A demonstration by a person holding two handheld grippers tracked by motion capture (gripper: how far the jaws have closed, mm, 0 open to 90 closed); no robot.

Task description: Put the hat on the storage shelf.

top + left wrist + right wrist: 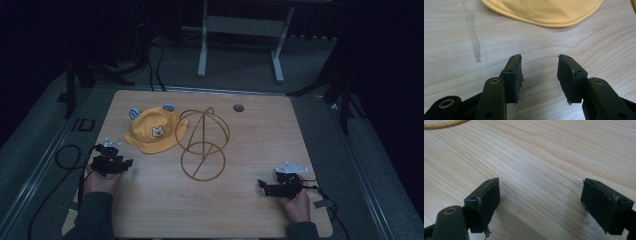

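Your left gripper (119, 161) rests on the light wooden table (260, 150) with its jaws parted and nothing between them, just short of the brim of the yellow fabric hat (152, 131) (a small bear face on the front, blue ears on top). Your right gripper (265, 187) lies well apart near the table's right edge, jaws spread wide and empty. The brass-coloured wire stand (202, 142) touches the hat's right side.

One yellow bear-face hat (153, 131) with two blue ears. One wire hat stand (202, 143), built from three hoops. Two black handheld grippers: left gripper (113, 161), right gripper (272, 187). One wooden table (260, 145), with one round grommet hole (238, 107).
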